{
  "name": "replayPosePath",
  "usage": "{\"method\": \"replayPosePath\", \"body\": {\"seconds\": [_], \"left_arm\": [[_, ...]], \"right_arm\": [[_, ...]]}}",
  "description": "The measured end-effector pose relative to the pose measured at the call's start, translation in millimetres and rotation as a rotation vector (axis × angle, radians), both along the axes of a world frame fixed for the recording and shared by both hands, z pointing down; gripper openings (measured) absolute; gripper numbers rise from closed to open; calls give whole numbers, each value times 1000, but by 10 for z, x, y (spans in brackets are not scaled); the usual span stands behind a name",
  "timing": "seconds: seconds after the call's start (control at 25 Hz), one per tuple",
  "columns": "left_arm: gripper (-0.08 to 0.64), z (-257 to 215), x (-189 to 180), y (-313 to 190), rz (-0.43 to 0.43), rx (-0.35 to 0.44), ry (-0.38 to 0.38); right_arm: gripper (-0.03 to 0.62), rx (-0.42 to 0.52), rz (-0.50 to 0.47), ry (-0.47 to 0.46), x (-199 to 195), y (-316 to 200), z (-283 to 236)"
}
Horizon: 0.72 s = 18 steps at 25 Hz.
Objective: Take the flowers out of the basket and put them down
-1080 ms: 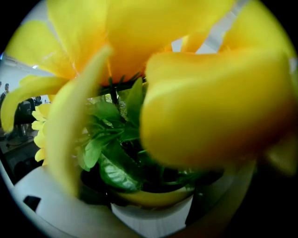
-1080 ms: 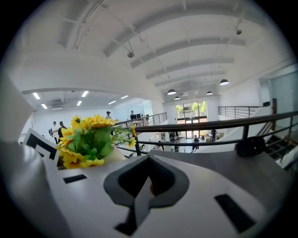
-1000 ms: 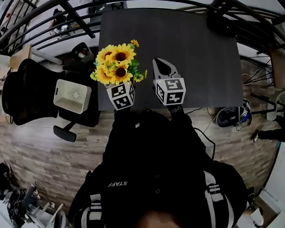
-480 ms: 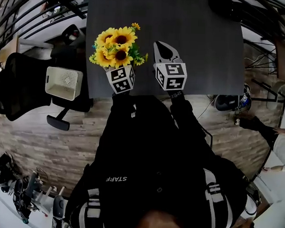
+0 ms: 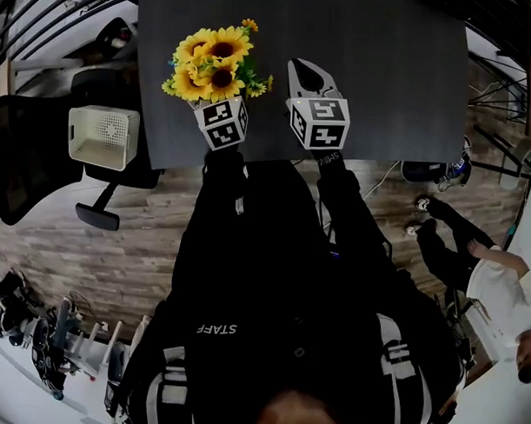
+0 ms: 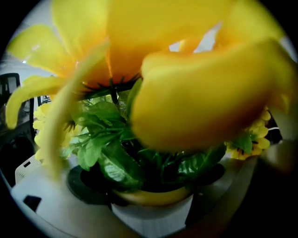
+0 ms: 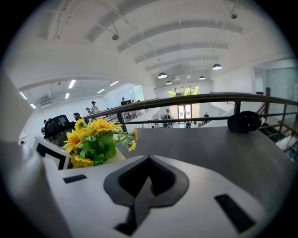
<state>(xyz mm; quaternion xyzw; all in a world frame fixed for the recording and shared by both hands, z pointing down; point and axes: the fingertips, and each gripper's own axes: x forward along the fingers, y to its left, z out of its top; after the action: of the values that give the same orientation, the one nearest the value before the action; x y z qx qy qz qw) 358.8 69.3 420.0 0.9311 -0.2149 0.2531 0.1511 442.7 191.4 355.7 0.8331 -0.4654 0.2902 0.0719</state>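
Your left gripper [image 5: 219, 108] is closed on the flowers [image 5: 214, 57]. In the left gripper view its jaws press on the green stems from both sides, and the big yellow heads of the flowers [image 6: 186, 107] stand directly in front of the camera and fill most of the picture. The bunch points away from you, over the near left part of the dark worktop [image 5: 383, 89]. I cannot tell if the stems touch the worktop.

Your right gripper [image 5: 303, 73] is just to the right of the left gripper, apart from it, also over the worktop. In the right gripper view its jaws are together and they hold nothing. From this gripper [image 7: 149, 162] the flowers [image 7: 93, 139] are near, to the front left.

The white basket [image 5: 101, 138] is off the worktop, to the left of the left gripper, on a black chair [image 5: 41, 155] beside the worktop's edge. It is well apart from the flowers.
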Motion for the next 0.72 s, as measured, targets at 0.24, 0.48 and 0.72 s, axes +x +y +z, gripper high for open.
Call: {"method": "replayPosePath", "body": {"seconds": [0.24,0.48,0.72], "left_arm": [[525,493,43,52,12,-16,-45],[525,835,65,34,21,-20,-80],[525,1025,62,6,24,-30,-84]], "right_arm": [[14,-20,-11,-32,24,29,398],[14,-31,-27,-51,-30,-23,629],[14,-45,-29,-62,-46,-48,748]]}}
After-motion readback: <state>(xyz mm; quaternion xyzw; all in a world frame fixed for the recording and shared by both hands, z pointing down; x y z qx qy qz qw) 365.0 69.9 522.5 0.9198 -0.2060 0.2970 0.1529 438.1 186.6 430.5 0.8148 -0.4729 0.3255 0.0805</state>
